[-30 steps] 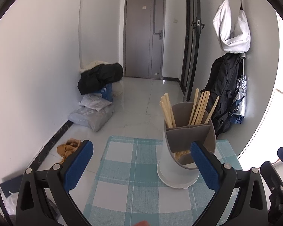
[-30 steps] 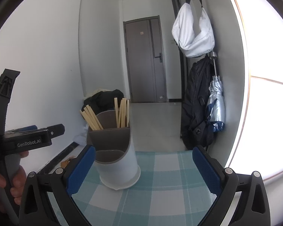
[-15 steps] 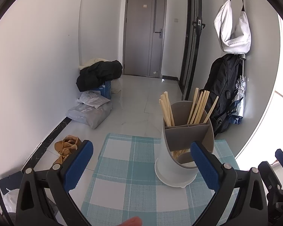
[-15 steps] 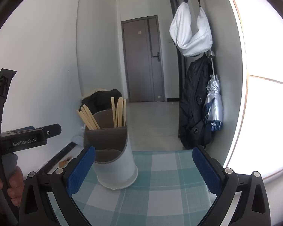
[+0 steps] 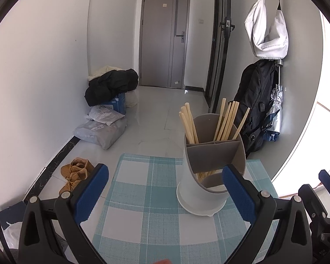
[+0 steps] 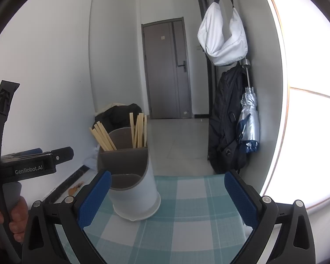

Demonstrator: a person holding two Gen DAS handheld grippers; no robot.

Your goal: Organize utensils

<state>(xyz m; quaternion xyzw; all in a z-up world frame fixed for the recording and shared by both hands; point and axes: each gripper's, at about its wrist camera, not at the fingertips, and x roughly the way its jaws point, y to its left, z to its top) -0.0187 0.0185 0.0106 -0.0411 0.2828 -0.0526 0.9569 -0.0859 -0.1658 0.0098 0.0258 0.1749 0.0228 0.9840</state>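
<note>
Wooden chopsticks (image 5: 225,121) stand in a utensil holder (image 5: 209,165) on a table laid with a teal-and-white checked cloth (image 5: 147,198). The holder has a white, slightly flared plastic base and a grey insert that rises to a rounded back wall, with a flat divider splitting the top into compartments. One bundle of pale, square-ended sticks leans to the left in the left rear compartment; another fans out in the right rear one. The lower front pocket, seen from the right wrist view, looks grey and bare inside, though the left wrist view shows stick ends behind its lip.

The left gripper (image 5: 165,195) hovers over the cloth with its jaws wide apart and nothing between them; its fingers are black plastic faced with ridged blue pads (image 5: 90,194). The holder stands just ahead of its right finger. The right gripper (image 6: 168,200) is likewise spread wide and empty, with the holder (image 6: 132,176) just ahead, close to its left finger. In the right wrist view, a hand (image 6: 13,220) grips the left tool's handle, whose black body carries the white lettering "GenRobot.AI" (image 6: 28,169).

Behind, a grey door (image 5: 165,39), a white bag (image 5: 267,33), a black backpack (image 5: 255,101) and a folded silver umbrella (image 6: 248,118) line the hallway.
</note>
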